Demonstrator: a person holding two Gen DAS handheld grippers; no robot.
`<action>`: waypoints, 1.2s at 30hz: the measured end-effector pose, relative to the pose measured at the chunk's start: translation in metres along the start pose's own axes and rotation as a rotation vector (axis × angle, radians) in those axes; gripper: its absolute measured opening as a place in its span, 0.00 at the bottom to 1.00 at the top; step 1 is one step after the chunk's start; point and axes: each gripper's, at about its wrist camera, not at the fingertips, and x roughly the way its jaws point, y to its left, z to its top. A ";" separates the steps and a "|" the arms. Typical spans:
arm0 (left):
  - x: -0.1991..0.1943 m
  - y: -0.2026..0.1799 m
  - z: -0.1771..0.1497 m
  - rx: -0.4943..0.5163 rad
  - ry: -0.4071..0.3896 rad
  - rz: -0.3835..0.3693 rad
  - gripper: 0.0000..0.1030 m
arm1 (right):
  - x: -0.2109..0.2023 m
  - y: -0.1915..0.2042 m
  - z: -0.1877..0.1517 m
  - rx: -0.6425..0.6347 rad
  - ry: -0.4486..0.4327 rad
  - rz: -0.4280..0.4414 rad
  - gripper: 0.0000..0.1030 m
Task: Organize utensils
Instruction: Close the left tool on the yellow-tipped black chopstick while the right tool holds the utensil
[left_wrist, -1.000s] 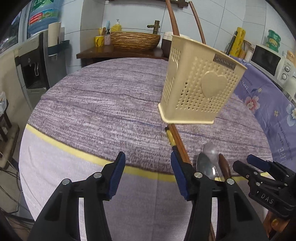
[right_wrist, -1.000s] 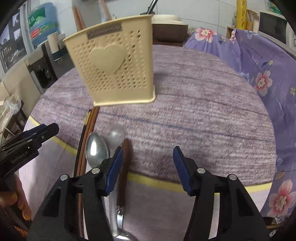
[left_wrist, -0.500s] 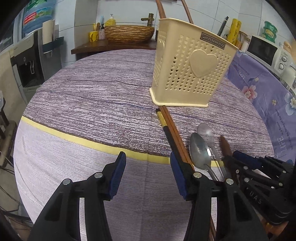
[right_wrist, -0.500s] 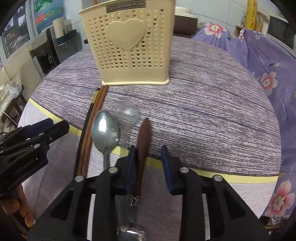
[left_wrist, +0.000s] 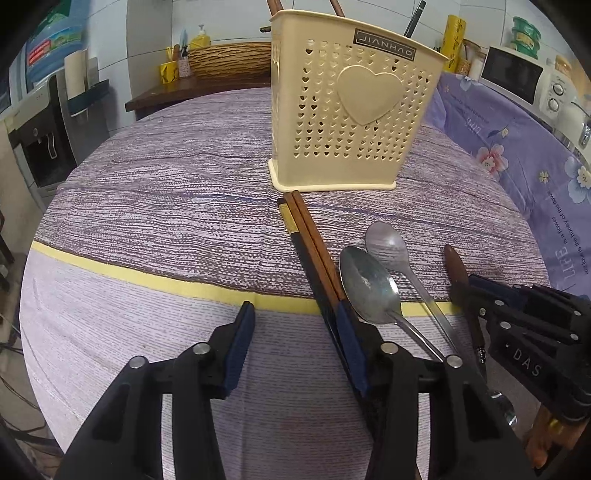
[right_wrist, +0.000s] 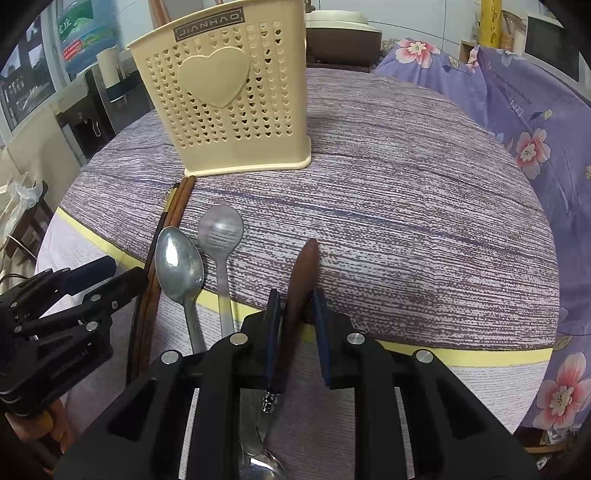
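Striped tablecloth: spoons, chopsticks beside, perhaps touching, basket.

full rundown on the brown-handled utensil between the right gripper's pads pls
The brown-handled utensil has a dark reddish-brown, wood-looking handle with a rounded tip pointing toward the cream holder. A metal ferrule joins the handle to a metal part that runs under the right hand-held gripper, its end hidden. It lies flat on the purple tablecloth, crossing the yellow stripe, apart from the spoons to its left. The blue pads sit either side of the handle, apparently clamping it.
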 end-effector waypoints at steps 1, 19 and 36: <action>0.000 0.000 0.000 0.003 0.001 0.005 0.42 | 0.000 0.001 0.000 -0.001 -0.001 0.000 0.19; 0.015 0.018 0.023 -0.064 0.027 0.022 0.41 | 0.008 0.002 0.011 0.052 0.022 -0.005 0.19; 0.029 0.026 0.044 -0.072 0.029 0.035 0.11 | 0.019 0.012 0.022 0.008 -0.001 -0.028 0.16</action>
